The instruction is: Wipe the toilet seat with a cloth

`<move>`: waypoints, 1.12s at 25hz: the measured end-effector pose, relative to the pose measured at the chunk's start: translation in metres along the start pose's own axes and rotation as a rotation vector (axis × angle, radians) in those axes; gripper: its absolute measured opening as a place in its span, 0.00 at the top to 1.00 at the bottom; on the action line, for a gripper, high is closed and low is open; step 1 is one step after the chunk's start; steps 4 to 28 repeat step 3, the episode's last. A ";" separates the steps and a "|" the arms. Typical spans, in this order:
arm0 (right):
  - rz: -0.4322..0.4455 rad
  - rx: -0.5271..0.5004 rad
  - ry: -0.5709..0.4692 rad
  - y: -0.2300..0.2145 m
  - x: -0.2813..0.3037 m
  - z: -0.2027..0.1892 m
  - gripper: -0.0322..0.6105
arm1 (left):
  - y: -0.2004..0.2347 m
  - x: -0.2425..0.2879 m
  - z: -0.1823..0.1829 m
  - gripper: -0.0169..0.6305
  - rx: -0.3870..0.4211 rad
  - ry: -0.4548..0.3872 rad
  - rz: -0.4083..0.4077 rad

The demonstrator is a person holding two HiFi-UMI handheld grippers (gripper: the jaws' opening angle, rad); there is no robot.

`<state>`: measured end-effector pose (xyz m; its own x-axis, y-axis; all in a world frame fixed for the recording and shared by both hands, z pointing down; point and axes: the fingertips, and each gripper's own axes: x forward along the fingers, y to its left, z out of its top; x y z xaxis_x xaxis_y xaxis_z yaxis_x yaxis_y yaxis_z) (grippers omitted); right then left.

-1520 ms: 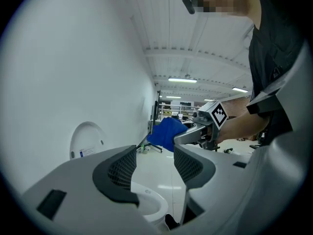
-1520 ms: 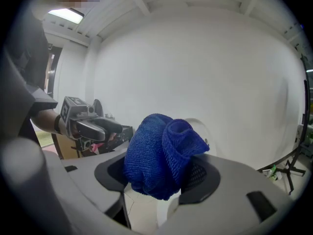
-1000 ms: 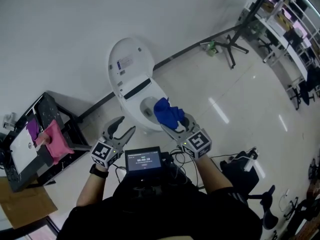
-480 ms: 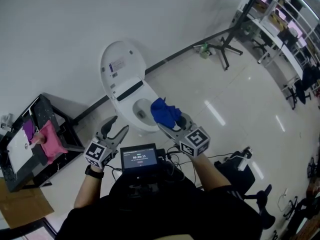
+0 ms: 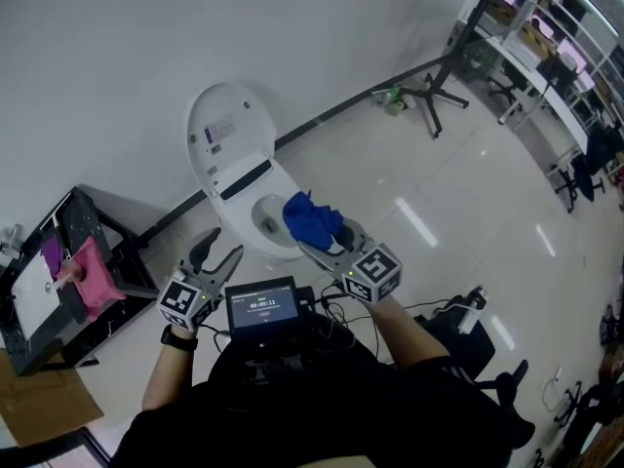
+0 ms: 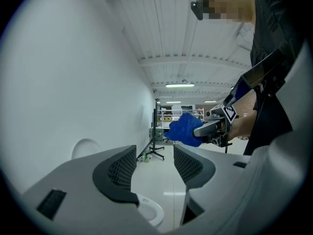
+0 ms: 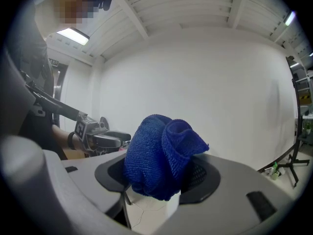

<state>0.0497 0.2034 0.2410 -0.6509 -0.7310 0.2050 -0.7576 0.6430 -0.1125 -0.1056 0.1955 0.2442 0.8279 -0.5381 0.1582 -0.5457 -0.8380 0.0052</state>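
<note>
White wall, glossy pale floor (image 5: 439,198); the toilet (image 5: 244,203) stands against the wall with its lid (image 5: 219,133) raised. The blue cloth (image 5: 310,219) is bunched in my right gripper (image 5: 316,238), whose jaws are clamped on it, folds spilling over both pads. In the head view the cloth overlaps the right rim of the toilet seat (image 5: 255,247); I cannot tell whether it touches. My left gripper (image 5: 220,249) is held near the seat's left side, jaws apart, nothing between them but floor and a bit of white rim below. Between my forearms sits a small lit screen (image 5: 260,305). Far left: a black rack (image 5: 49,331) with a pink cloth (image 5: 95,273) draped on it.
</note>
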 end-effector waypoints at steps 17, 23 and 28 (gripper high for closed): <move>0.018 0.000 0.005 0.002 0.001 -0.002 0.53 | -0.003 -0.001 0.008 0.61 -0.032 -0.006 0.023; 0.018 0.000 0.005 0.002 0.001 -0.002 0.53 | -0.003 -0.001 0.008 0.61 -0.032 -0.006 0.023; 0.018 0.000 0.005 0.002 0.001 -0.002 0.53 | -0.003 -0.001 0.008 0.61 -0.032 -0.006 0.023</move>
